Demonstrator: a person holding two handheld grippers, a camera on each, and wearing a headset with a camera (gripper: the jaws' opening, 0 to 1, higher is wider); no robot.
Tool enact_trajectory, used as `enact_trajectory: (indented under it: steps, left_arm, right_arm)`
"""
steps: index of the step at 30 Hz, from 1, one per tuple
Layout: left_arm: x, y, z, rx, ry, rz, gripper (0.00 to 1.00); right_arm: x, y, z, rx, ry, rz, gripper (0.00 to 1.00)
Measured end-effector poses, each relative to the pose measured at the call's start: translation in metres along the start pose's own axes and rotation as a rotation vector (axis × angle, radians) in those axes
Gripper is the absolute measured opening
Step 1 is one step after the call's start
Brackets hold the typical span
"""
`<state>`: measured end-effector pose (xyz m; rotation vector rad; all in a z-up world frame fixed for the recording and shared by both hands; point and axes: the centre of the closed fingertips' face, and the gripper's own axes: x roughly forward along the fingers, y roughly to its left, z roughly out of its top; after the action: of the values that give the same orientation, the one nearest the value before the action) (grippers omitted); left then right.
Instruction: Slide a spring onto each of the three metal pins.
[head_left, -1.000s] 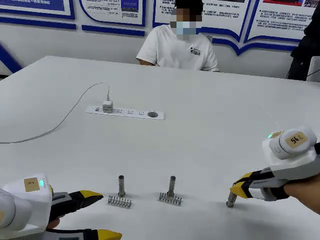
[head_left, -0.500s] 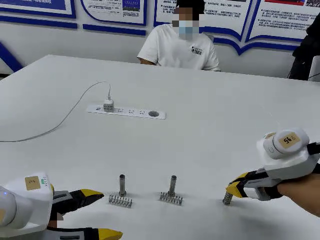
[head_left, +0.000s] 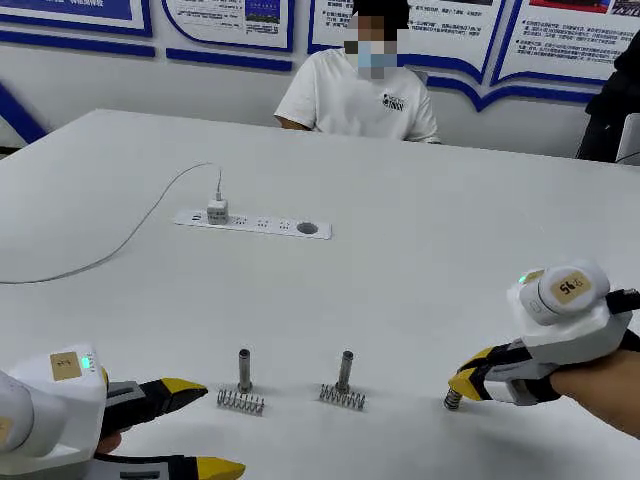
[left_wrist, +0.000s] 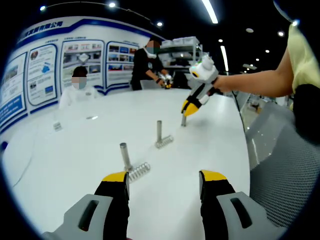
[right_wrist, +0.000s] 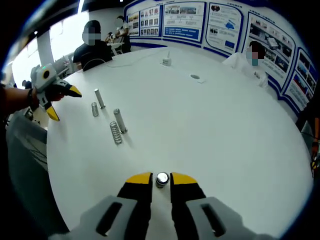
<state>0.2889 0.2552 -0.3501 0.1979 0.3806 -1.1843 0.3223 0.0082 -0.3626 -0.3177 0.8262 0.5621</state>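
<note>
Three metal pins stand in a row near the table's front edge. The left pin and the middle pin are bare. A loose spring lies at the foot of each, the left spring and the middle spring. The right pin carries a spring. My right gripper is closed around it from above. My left gripper hovers open and holding nothing, left of the left pin.
A white power strip with a plugged charger and a trailing cable lies mid-table. A person sits at the far edge. The near table edge runs close behind the pins.
My right gripper has sunk and shifted slightly left, and the spring sits lower on the right pin. The left gripper has barely moved.
</note>
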Motion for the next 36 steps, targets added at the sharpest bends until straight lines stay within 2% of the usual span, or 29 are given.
enact_trajectory:
  steps: [5, 12, 21, 28, 36]
  left_arm:
    - [0.001, 0.000, 0.000, 0.000, -0.002, -0.002, 0.57]
    - [0.002, 0.000, 0.001, 0.002, -0.002, -0.004, 0.57]
    - [0.003, -0.002, 0.002, 0.005, -0.004, -0.008, 0.57]
    - [0.002, -0.003, 0.002, 0.005, -0.004, -0.006, 0.57]
    - [0.004, -0.005, 0.000, 0.008, 0.003, -0.013, 0.57]
  right_arm:
    - [-0.002, 0.000, 0.000, -0.009, 0.001, -0.005, 0.16]
    - [-0.012, 0.001, 0.011, -0.040, -0.022, -0.023, 0.19]
    - [-0.016, 0.019, 0.035, -0.103, -0.056, -0.006, 0.20]
    - [-0.002, 0.041, 0.046, -0.158, -0.057, 0.037, 0.20]
    - [0.018, 0.064, 0.048, -0.191, -0.039, 0.101, 0.20]
